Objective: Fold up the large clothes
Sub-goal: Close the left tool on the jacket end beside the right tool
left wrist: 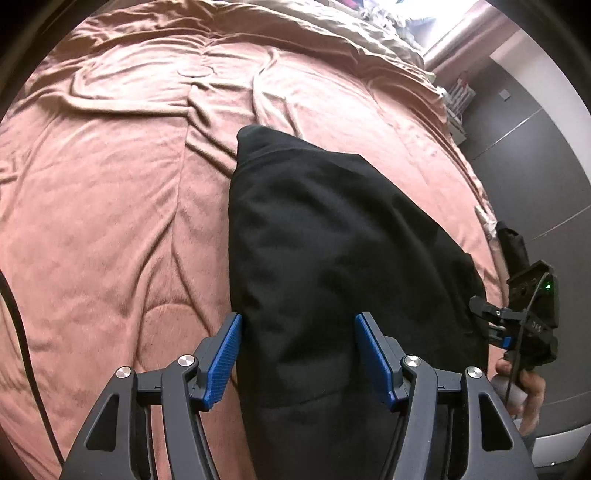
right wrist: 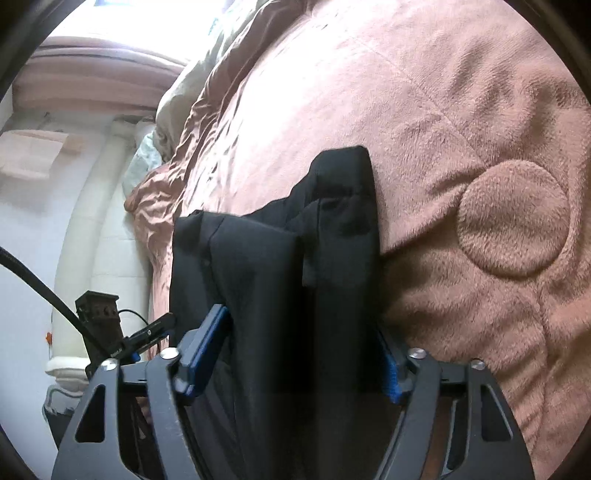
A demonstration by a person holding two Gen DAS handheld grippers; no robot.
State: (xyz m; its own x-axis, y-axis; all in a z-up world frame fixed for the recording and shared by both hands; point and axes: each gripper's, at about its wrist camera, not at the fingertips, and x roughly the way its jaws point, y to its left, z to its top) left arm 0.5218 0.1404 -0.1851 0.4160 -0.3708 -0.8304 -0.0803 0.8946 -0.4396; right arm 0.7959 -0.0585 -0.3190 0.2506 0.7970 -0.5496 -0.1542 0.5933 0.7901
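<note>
A black garment [left wrist: 332, 236] lies folded into a long thick bundle on the pink plush blanket [left wrist: 110, 206]. My left gripper [left wrist: 297, 354] is open, its blue pads [left wrist: 221, 358] straddling the near end of the bundle. My right gripper [right wrist: 303, 354] is also open, with the layered black garment [right wrist: 295, 266] filling the gap between its pads [right wrist: 205, 347]. The right gripper [left wrist: 524, 325] also shows in the left wrist view at the bundle's right edge, held by a hand. The left gripper [right wrist: 122, 332] shows at the left in the right wrist view.
The blanket [right wrist: 461, 147] has a round quilted patch [right wrist: 513, 218]. A beige duvet [left wrist: 332, 29] is bunched at the far side of the bed. A dark grey wall [left wrist: 535, 155] stands right of the bed. A black cable [left wrist: 22, 339] hangs at the left.
</note>
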